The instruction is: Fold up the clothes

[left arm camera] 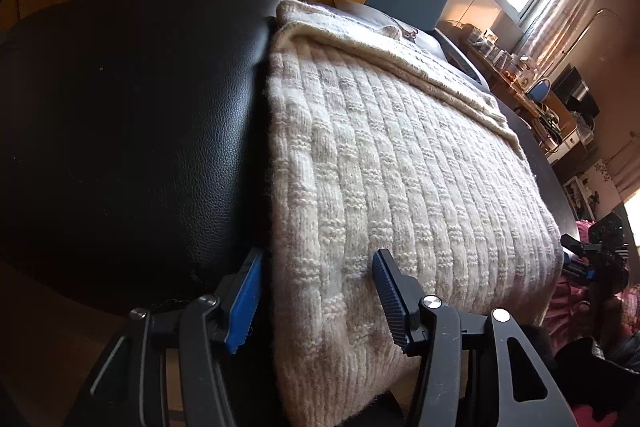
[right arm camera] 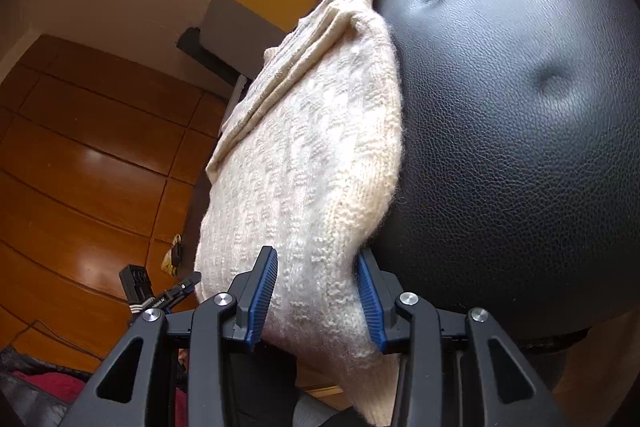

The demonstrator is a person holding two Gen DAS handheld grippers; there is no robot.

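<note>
cream ribbed knit sweater on black leather seat | left gripper jaws open astride its edge | right gripper jaws part-open, straddling its hem

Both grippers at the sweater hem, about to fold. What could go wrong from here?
1. The left gripper and right gripper straddle thick bunched knit with jaws open; closing may catch only some layers, so the fold skews.
2. The cream sweater overhangs the black leather ottoman; its near edge may slip off.
3. A loose folded sleeve on top may shift when lifted.
</note>
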